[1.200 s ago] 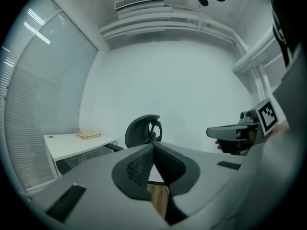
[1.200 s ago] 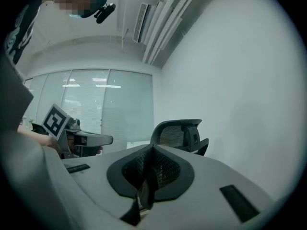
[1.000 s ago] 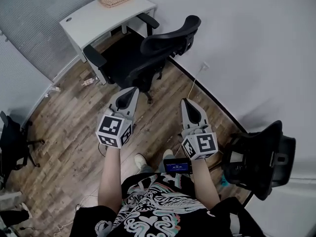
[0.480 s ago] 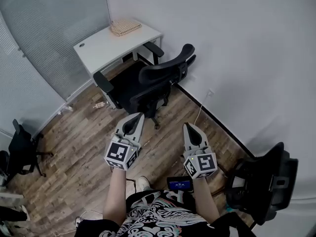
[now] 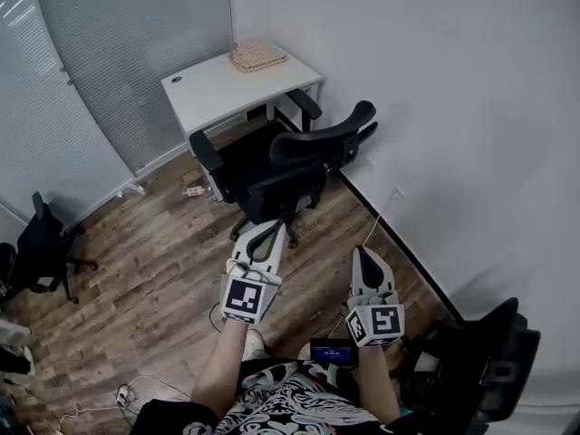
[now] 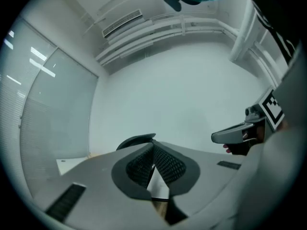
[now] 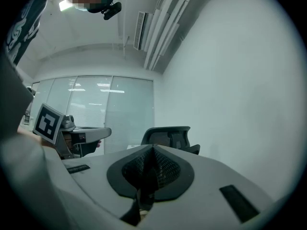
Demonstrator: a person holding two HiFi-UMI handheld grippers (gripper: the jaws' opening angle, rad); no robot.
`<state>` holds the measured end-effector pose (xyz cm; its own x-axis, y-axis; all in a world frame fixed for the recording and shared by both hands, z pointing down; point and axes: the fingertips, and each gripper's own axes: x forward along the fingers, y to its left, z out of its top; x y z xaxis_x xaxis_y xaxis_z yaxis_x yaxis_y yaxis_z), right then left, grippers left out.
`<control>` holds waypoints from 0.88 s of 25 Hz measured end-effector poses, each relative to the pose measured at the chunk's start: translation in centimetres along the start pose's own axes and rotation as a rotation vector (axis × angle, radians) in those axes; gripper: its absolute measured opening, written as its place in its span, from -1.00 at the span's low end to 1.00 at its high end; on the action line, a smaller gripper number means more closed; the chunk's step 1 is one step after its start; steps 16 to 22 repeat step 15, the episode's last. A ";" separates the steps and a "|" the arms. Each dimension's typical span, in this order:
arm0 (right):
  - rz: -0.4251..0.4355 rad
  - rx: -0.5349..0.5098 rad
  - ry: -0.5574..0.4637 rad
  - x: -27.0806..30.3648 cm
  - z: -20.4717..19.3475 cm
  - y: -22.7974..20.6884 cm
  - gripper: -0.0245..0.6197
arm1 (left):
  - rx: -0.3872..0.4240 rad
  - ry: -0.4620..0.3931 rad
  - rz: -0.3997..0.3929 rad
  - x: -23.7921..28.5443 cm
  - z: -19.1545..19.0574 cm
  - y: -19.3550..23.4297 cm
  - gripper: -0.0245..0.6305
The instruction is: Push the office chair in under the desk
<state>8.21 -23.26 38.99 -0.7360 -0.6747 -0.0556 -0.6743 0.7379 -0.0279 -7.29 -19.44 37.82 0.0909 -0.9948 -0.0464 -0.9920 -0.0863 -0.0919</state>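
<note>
Ceiling vent [image 6: 122, 24] in gripper views only; head view: office chair [image 5: 281, 166] near desk [image 5: 237, 89].

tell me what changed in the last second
The left gripper rose and rolled a little, so the office chair sits lower in its view; the right gripper shifted slightly. Nothing taken or let go. Both stay shut and empty; the chair is still out from the desk, untouched.

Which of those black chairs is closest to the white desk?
The office chair in the middle, right beside the desk. The other two stand far off: the left-edge chair and the bottom-right chair.
</note>
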 end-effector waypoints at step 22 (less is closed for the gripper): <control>0.022 0.003 0.003 0.6 -0.5 1.7 -0.87 | 0.102 -0.004 -0.015 -0.9 -0.6 -0.4 -0.88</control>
